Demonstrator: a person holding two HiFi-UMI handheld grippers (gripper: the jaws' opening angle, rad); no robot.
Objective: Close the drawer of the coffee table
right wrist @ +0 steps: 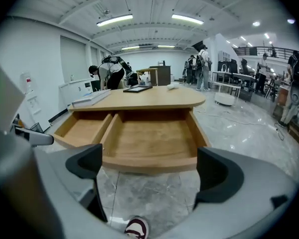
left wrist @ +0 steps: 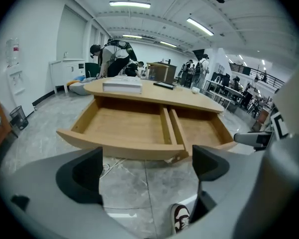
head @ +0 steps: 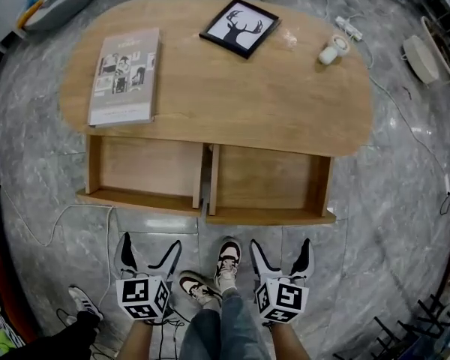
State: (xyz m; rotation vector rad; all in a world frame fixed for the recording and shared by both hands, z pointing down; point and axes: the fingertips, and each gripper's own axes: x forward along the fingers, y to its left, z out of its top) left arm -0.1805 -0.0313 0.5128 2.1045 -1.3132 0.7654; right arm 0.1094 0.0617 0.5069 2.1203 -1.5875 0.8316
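In the head view the coffee table (head: 210,103) stands on a grey marbled floor (head: 375,223), and both of its drawers are pulled out from under the near edge of the table top: the left drawer (head: 144,169) and the right drawer (head: 270,187) lie side by side, both bare inside. On the table top a magazine (head: 125,76) lies by the left edge, a black-framed deer picture (head: 240,27) sits at the far edge near the middle, and a small white device (head: 331,51) with a cord rests near the far right corner. The left gripper (head: 150,244) and the right gripper (head: 280,244) are held low over the floor, apart from the drawer fronts, each with its jaws spread; the person's shoes (head: 226,259) show between them. In the left gripper view the two dark jaws stand wide apart with only floor and a shoe tip between them, and the open drawers lie ahead, well clear of the jaws, with the magazine on the table top above the left one. In the right gripper view the jaws are likewise spread and pinch nothing; the right drawer faces them straight ahead, its front short of the jaw tips, with the left drawer beside it. People stand in the hall behind the table.
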